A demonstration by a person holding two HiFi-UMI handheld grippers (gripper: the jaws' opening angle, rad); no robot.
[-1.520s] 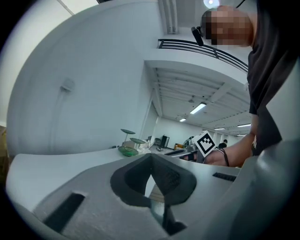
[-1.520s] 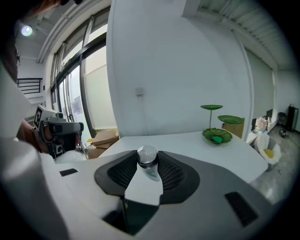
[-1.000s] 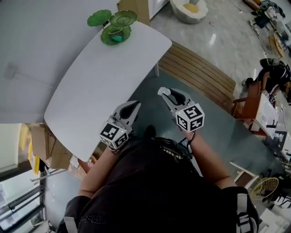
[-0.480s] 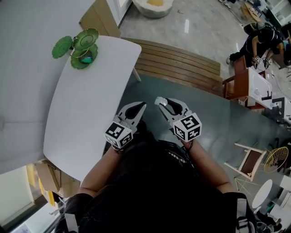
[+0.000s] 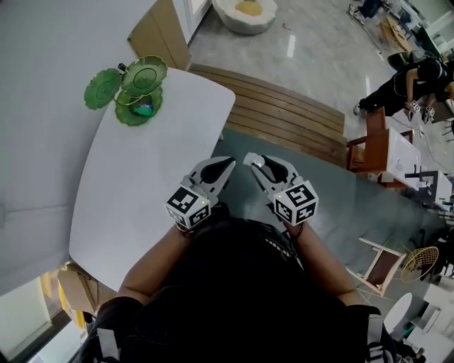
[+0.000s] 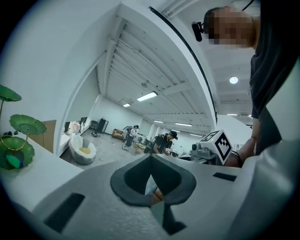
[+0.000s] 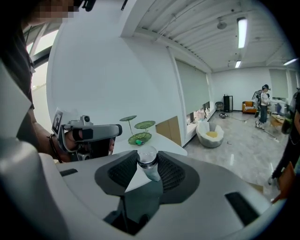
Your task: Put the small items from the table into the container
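Note:
A green tiered leaf-shaped dish (image 5: 128, 88) stands at the far end of the white table (image 5: 135, 184), with a small teal item (image 5: 144, 110) in its lowest leaf. The dish also shows in the left gripper view (image 6: 16, 150) and the right gripper view (image 7: 139, 136). My right gripper (image 5: 257, 162) is held beside the table's near corner, shut on a small clear bottle (image 7: 147, 161) with a silver neck. My left gripper (image 5: 225, 167) hovers at the table's edge, its jaw tips together (image 6: 151, 158) and nothing between them.
A slatted wooden bench (image 5: 284, 117) runs along the table's right side. A brown cabinet (image 5: 159, 35) and a white round seat (image 5: 245, 10) lie beyond the table. People and chairs (image 5: 379, 262) are far right, across grey floor.
The whole view has swung: the table and green dish shifted left, then came back nearer. Both grippers stayed in front of the body, the right one still gripping the bottle.

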